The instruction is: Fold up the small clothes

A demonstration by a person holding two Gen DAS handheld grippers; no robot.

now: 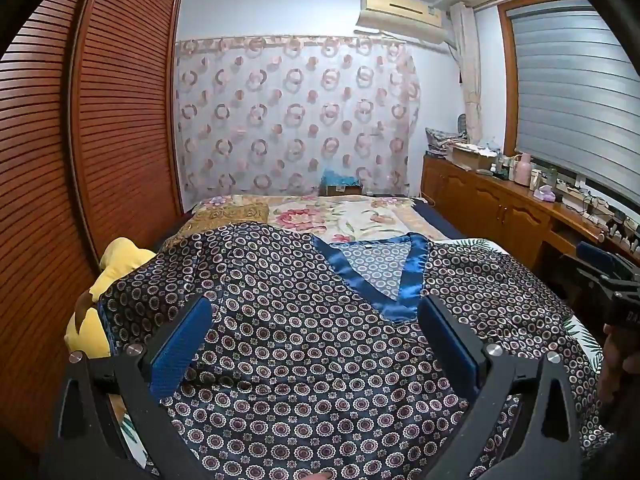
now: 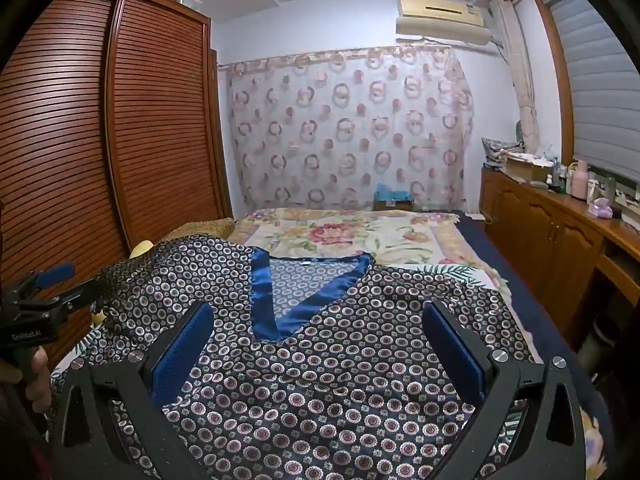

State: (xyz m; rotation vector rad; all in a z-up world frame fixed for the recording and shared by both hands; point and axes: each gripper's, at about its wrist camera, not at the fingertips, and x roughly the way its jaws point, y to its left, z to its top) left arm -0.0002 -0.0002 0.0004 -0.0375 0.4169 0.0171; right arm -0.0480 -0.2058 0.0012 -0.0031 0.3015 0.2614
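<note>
A dark navy top (image 1: 312, 344) printed with small rings and trimmed with a shiny blue V-neck (image 1: 408, 280) lies spread flat on the bed, collar toward the far end. My left gripper (image 1: 316, 312) hovers over its left half, jaws wide apart with nothing between the blue pads (image 1: 180, 344). In the right wrist view the same top (image 2: 328, 380) fills the foreground, V-neck (image 2: 280, 300) ahead. My right gripper (image 2: 318, 316) hangs open above the chest area, holding nothing. The left gripper (image 2: 52, 280) shows at the left edge, held by a hand (image 2: 36, 376).
A yellow plush toy (image 1: 108, 280) lies at the bed's left edge beside the slatted wooden wardrobe (image 1: 80, 140). A floral bedspread (image 1: 320, 216) covers the far half of the bed. A wooden sideboard (image 1: 500, 204) with bottles runs along the right wall under the window.
</note>
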